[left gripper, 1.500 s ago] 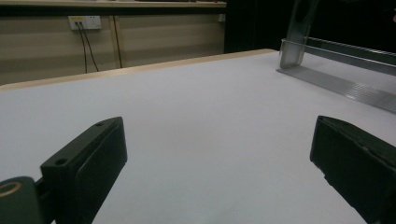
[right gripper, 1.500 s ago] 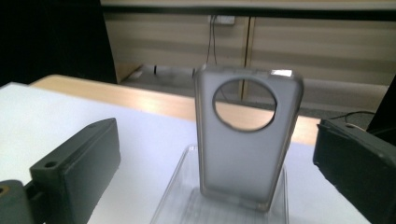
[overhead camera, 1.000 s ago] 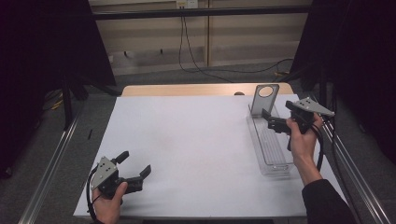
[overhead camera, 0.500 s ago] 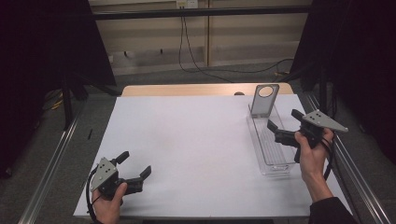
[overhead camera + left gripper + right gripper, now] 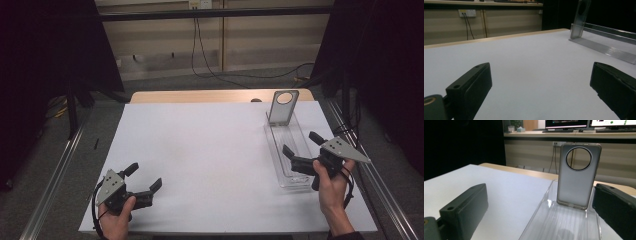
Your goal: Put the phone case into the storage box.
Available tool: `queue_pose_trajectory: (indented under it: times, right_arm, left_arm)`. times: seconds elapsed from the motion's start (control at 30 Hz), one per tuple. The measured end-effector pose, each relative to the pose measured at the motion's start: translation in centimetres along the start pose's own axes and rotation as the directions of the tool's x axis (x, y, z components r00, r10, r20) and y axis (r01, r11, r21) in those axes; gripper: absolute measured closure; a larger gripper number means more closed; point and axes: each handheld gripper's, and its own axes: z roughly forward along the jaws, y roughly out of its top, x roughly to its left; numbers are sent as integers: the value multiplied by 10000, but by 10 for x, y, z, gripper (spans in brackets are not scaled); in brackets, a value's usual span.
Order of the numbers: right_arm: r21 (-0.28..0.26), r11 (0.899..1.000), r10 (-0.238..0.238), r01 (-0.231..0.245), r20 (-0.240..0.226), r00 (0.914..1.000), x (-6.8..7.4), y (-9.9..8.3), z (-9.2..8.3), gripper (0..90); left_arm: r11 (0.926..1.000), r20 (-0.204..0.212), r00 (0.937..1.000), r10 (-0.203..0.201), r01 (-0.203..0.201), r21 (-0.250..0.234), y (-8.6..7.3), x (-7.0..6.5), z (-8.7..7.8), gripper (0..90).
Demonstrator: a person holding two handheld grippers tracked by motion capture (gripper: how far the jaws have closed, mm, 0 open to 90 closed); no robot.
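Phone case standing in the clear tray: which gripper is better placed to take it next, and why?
Probably the right gripper: open at the clear tray's near end, facing the phone case. The left gripper rests open across the table.

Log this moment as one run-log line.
left gripper: open, low over white table, near left | right gripper: open, empty, at near end of clear tray | phone case: upright at tray's far end

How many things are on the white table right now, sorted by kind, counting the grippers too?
Clear plastic tray: 1
Phone case standing upright at the tray's far end: 1
Handheld grippers, left gripper and right gripper, both open and holding nothing: 2
Total: 4
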Motion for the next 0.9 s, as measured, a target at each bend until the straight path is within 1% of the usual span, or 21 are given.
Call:
queue_pose_trajectory:
  times: [0.03,0.1,0.13,0.2,0.23,0.27,0.33,0.4,0.5,0.6,0.63,0.7,0.83,0.9]
  right_arm:
    - [2,10000,86,-86,2,10000,0,-1,-2,0]
    - [139,9996,242,-242,4,9997,1,-5,-5,0]
    - [148,9994,302,-304,99,9995,2,-9,-8,0]
    - [126,9999,79,-81,198,9998,5,-13,-15,0]
    - [186,9998,74,-77,181,9998,5,-15,-18,0]
    - [194,9995,254,-257,158,9996,5,-17,-21,0]
    - [231,9993,297,-301,165,9994,5,-20,-26,0]
    - [189,9994,296,-301,256,9992,5,-23,-29,0]
    - [192,9992,346,-353,379,9987,3,-28,-34,0]
    - [202,9992,341,-352,549,9979,3,-34,-40,0]
    - [181,9991,360,-372,628,9974,4,-36,-43,0]
    - [232,9993,263,-280,695,9972,5,-39,-47,0]
    - [189,9991,357,-376,928,9950,3,-45,-55,0]
    - [47,9991,421,-428,1019,9939,1,-47,-59,2]
  left_arm:
    - [10000,24,10000,-57,57,-15,0,0,0,40]
    - [10000,156,9999,-15,16,-92,1,-1,-1,39]
    - [10000,108,9999,27,-26,-72,1,-2,-1,40]
    - [9999,94,9999,103,-102,-20,1,-2,-2,40]
    - [10000,71,10000,51,-50,-80,1,-2,-2,40]
    - [9999,43,10000,64,-63,-88,1,-2,-2,40]
    - [10000,43,10000,76,-76,-58,1,-2,-2,40]
    - [10000,-2,10000,74,-74,-61,1,-2,-2,40]
    - [10000,59,9999,90,-90,15,0,-2,-2,40]
    - [10000,-48,10000,42,-42,0,0,-3,-3,41]
    - [10000,-73,9999,87,-87,-12,0,-2,-4,41]
    - [10000,-97,9999,31,-32,-39,0,-2,-4,41]
    - [10000,-95,9999,75,-75,26,-1,-3,-6,41]
    - [10000,-146,9999,53,-52,52,-2,-3,-7,41]
